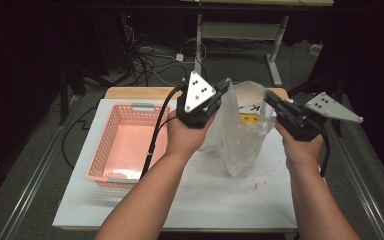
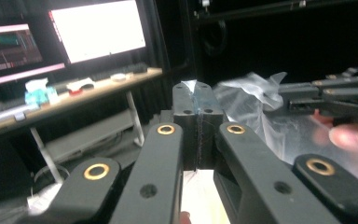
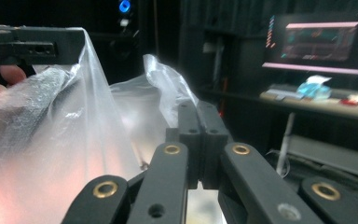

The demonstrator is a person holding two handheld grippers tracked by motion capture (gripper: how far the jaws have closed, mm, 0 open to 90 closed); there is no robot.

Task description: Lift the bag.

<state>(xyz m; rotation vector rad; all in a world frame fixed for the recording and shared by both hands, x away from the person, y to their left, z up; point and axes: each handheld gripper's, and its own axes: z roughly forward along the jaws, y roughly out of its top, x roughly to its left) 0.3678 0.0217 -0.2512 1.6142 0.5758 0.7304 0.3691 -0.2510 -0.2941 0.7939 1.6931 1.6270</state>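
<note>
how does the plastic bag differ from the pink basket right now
The plastic bag is clear, limp film; the pink basket is a rigid lattice. The bag hangs lifted, its mouth pinched by the left gripper and right gripper; the basket rests flat on the white table, untouched. The bag holds something white and yellow; the basket looks empty. Both open upward.

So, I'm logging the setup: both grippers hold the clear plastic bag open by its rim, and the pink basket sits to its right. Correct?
Not quite: the high view shows the pink basket to the left of the plastic bag. The left gripper and right gripper do pinch its rim.
</note>
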